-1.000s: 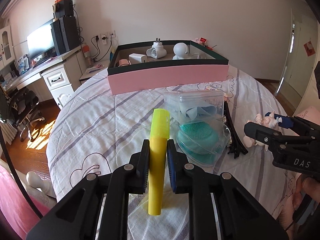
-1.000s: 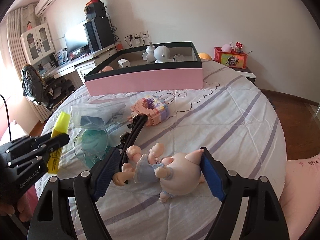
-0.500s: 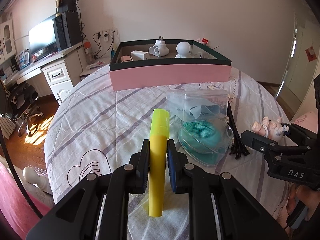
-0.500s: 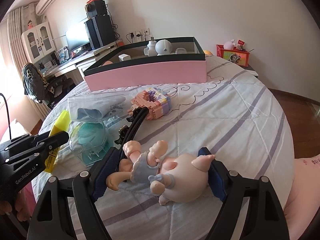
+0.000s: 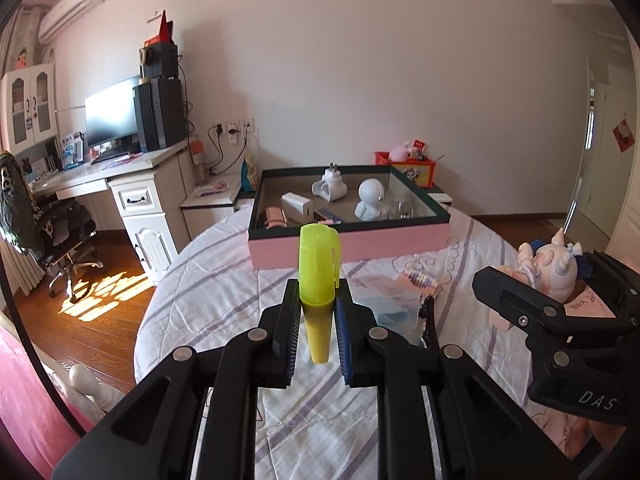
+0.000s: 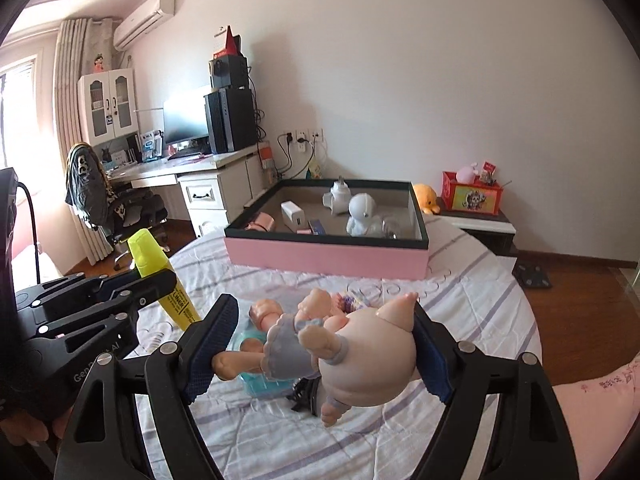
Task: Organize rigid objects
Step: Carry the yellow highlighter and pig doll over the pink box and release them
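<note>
Left tool (image 5: pixel 316 316) clenched on a yellow highlighter (image 5: pixel 318 276), cap end pointing up and forward, body pinched upright between the two blue-padded fingers (image 5: pixel 345 334), raised clear of the bed (image 5: pixel 208 300). Right tool (image 6: pixel 316 344) clenched on a pink pig doll (image 6: pixel 356 356) in a pale blue dress, lying sideways across the gap, head against the right finger, legs toward the left finger, also held above the striped bedspread.

Ahead of both tools, at the far side of the bed: an open pink box with dark green rim (image 5: pixel 348 246). Inside it a white plug adapter (image 5: pixel 330 186), a white round-headed figurine (image 5: pixel 371 200), a white charger block (image 5: pixel 297 208), a small pink item (image 5: pixel 275 216) at the left end and a clear glass piece (image 6: pixel 390 227) at the right end.

Directly below and just ahead of the left tool, on the bedspread: a clear plastic container (image 5: pixel 390 300) with something blue inside, and a pastel block toy (image 5: pixel 420 278) just beyond it. Under the right tool, partly hidden by the doll: a teal item in clear plastic (image 6: pixel 260 384).

Far left of the tools: a white desk (image 6: pixel 208 184) with a monitor (image 6: pixel 186 126) and a black office chair (image 5: pixel 44 236).
</note>
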`<state>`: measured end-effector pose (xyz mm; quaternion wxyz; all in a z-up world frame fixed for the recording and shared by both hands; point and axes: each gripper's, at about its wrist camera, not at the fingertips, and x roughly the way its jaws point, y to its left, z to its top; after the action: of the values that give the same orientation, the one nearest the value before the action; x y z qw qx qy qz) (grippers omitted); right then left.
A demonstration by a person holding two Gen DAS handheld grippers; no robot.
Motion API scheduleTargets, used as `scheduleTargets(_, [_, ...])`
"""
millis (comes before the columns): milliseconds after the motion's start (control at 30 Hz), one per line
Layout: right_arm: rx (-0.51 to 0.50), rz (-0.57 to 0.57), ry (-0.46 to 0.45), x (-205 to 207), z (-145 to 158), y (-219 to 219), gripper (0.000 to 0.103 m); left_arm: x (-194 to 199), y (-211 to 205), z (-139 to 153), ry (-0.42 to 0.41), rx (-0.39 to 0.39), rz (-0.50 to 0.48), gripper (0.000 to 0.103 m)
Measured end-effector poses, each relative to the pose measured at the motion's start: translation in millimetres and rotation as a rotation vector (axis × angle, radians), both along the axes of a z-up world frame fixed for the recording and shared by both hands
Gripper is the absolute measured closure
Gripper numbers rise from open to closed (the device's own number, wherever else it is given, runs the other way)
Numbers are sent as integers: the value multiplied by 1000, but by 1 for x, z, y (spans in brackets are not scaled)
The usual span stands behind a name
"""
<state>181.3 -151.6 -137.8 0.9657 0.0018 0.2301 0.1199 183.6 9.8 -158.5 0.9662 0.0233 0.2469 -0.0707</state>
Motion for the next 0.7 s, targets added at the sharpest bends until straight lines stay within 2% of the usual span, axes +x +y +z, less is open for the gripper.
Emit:
scheduleTargets(133, [0,2,-63,-3,24,5,21,-7,0,23,-70,-4,16,87])
scheduleTargets(267, [-20,8,-101,-3,39,12,21,-8,-1,34,-100,-4,20,87])
scheduleTargets(700, [-21,15,-111,19,44,12,21,10,-4,44,-132,10,38,87])
